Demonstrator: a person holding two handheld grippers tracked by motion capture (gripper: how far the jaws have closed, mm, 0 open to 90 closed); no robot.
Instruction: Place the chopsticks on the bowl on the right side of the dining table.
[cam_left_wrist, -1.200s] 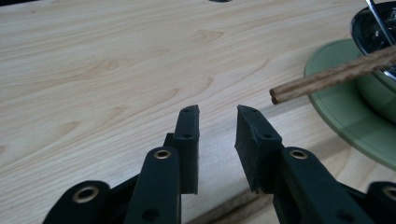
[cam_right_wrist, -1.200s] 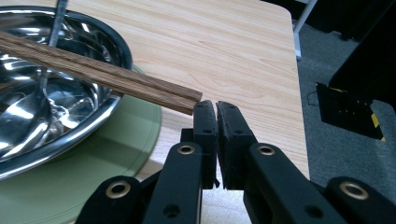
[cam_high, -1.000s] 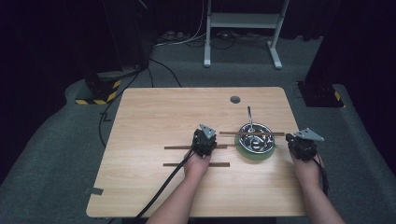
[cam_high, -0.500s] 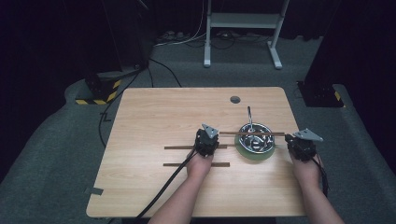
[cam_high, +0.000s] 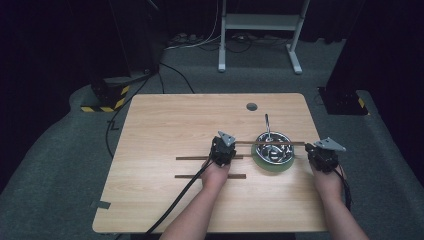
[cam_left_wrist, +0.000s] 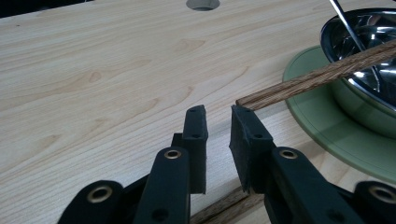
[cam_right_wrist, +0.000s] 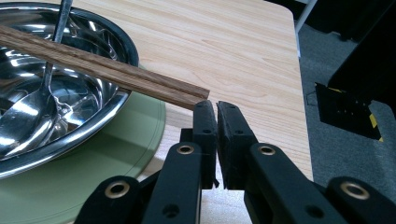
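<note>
the wooden stick (cam_high: 270, 143) lies across the rim of the steel bowl (cam_high: 273, 146), and each of its ends sits right at one of our tongs. its long axis runs side to side across the table (cam_high: 165, 120) in the high view, near level, one end toward the left tongs (cam_high: 220, 152) and the other toward the right tongs (cam_high: 320, 156). in the left gripper view the stick's end (cam_left_wrist: 243, 101) meets the tip of one jaw, perhaps touching it, and is not between the jaws, which stand narrowly apart with nothing in the gap. in the right gripper view the other end (cam_right_wrist: 198, 97) stops at the tip of the right tongs (cam_right_wrist: 216, 107), whose jaws are pressed together on nothing.

we judge the step to be settling the stick as a bridge over the bowl. to do it well we should keep both ends level and nudge gently, since a push from one side could slide it off the rim. a spoon (cam_high: 268, 131) rests inside the bowl under the stick, its handle pointing away from us, and the bowl stands on a green plate (cam_high: 260, 162). two more sticks (cam_high: 210, 176) lie flat on the table by the left hand, parallel to the first.
</note>
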